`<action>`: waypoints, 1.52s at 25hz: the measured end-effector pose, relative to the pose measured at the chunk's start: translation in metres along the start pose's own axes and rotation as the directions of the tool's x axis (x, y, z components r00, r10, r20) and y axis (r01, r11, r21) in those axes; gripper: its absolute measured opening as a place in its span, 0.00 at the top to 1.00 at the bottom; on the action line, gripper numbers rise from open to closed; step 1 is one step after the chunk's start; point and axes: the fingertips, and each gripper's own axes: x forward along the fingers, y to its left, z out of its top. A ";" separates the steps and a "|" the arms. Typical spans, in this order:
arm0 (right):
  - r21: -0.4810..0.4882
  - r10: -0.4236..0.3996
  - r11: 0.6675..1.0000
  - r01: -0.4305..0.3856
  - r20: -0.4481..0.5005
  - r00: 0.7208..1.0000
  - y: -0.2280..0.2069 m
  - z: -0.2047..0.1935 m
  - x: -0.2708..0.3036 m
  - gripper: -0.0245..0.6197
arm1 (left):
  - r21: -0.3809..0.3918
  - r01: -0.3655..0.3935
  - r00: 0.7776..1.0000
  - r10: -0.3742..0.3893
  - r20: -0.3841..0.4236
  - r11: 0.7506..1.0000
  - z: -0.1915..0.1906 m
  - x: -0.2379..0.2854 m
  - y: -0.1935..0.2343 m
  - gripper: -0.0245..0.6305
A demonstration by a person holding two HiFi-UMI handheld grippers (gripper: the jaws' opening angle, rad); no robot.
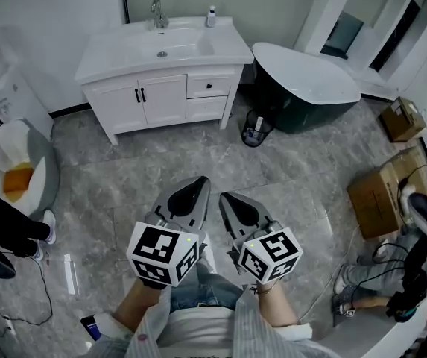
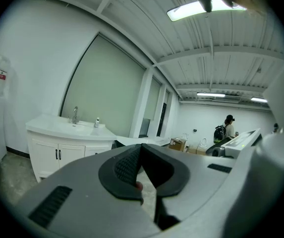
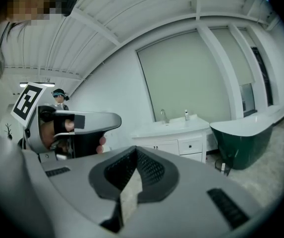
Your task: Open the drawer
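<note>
At 12 o'clock from your hands, well apart from both grippers, the white vanity cabinet (image 1: pixel 165 99) stands against the wall. Its upper drawer (image 1: pixel 209 86), the one with the dark knob, sits flush in the cabinet front, closed, on the 3 o'clock side of the two doors. A lower drawer (image 1: pixel 206 108) lies directly beneath it, also closed. On the countertop a faucet (image 1: pixel 156 12) rises at 12 o'clock of the basin, with a small bottle (image 1: pixel 211 16) at its 3 o'clock. A dark bathtub (image 1: pixel 306 84) stands at 3 o'clock of the vanity, and a wastebasket (image 1: pixel 255 129) sits between them on the floor. You hold the left gripper (image 1: pixel 200 180) and the right gripper (image 1: pixel 224 198) side by side close to your body. Each has its jaws clenched tip to tip on nothing.
</note>
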 end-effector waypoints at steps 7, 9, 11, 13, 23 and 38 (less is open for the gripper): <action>0.032 0.010 0.999 -0.009 -0.019 1.000 -0.017 -0.007 0.008 0.95 | -0.018 -0.034 0.999 0.034 0.009 0.999 0.002 0.009 0.013 0.94; 0.042 0.012 0.999 -0.011 -0.026 1.000 -0.024 -0.007 0.018 0.95 | -0.025 -0.039 0.999 0.039 0.007 0.999 0.003 0.016 0.022 0.94; 0.046 0.014 0.999 -0.013 -0.029 0.999 -0.032 -0.005 0.033 0.95 | -0.023 -0.045 0.999 0.045 0.007 0.999 0.006 0.027 0.035 0.94; 0.046 0.015 0.999 -0.014 -0.031 0.999 -0.040 0.000 0.051 0.95 | -0.025 -0.048 0.999 0.048 0.008 0.999 0.011 0.040 0.050 0.94; 0.050 0.002 0.999 -0.001 -0.035 0.999 -0.096 0.040 0.157 0.95 | -0.008 -0.016 1.000 0.016 -0.008 1.000 0.049 0.139 0.131 0.94; 0.100 -0.133 0.986 0.134 -0.018 0.991 -0.160 0.072 0.266 0.95 | -0.006 0.060 0.997 -0.060 -0.044 0.998 0.078 0.234 0.236 0.94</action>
